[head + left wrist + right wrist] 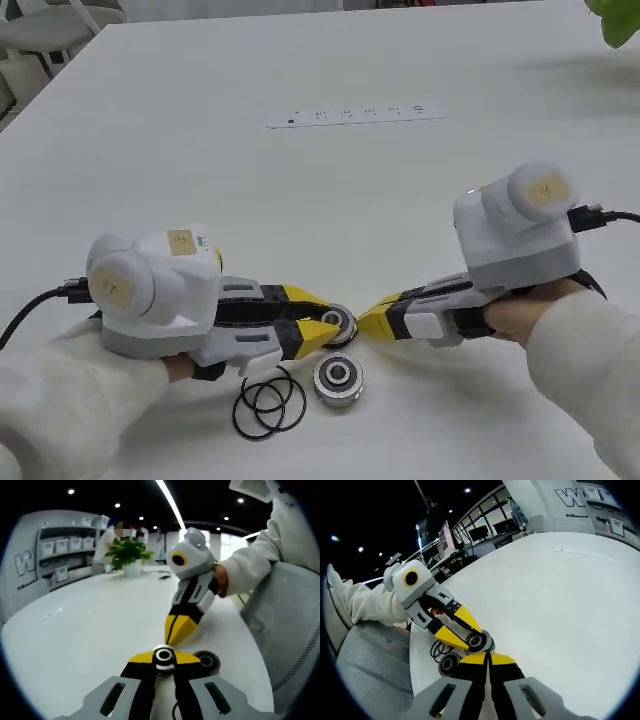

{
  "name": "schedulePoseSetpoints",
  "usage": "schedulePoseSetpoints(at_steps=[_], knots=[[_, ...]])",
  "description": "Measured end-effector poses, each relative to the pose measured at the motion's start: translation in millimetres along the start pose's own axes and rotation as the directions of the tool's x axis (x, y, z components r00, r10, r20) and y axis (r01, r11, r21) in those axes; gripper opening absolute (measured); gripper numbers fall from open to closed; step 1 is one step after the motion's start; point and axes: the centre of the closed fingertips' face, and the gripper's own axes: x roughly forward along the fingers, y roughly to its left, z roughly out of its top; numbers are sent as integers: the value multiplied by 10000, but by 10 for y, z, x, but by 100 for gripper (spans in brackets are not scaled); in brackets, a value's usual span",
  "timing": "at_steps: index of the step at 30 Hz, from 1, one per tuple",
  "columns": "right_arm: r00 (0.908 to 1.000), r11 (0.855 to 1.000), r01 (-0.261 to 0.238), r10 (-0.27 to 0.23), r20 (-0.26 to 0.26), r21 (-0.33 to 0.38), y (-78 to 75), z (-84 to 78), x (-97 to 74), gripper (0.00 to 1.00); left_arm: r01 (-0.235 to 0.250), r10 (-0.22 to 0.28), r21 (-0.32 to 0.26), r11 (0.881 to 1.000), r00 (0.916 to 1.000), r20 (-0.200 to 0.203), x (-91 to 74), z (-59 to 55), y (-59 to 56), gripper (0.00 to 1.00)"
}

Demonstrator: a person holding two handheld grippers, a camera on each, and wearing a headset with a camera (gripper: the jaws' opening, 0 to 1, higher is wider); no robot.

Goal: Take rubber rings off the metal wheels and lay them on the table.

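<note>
Within left hand-held gripper [329,322], metal wheel [164,656].

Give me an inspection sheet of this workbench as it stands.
Surface: white table, matte.
Job's things: metal wheel held by the left gripper; second wheel and several black rubber rings lying on the table.
Clutter: power strip far across.
Grippers: left gripper shut on the metal wheel; right gripper shut, tips at that wheel.
Cables: black cable from each gripper.
Surroundings: plant, chair, shelves.
</note>
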Motion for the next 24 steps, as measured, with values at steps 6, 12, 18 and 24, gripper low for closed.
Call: schedulePoseSetpoints(at_steps=[6,12,18,24], knots=[[9999,9997,-34,31,146,235,4,42,-16,0,3,-3,6,10000,10000,-15,0,-9,6,13],[9997,9989,-64,53,227,461,22,61,-18,0,-20,20,32,10000,10000,-59,6,-10,2,13],[9998,9989,-21,13,180,461,31,76,-12,0,-33,34,67,10000,10000,-89,10,-13,6,13],[9999,9990,-11,6,122,455,54,84,-15,0,-26,26,64,10000,9999,-99,15,-11,-3,13]])
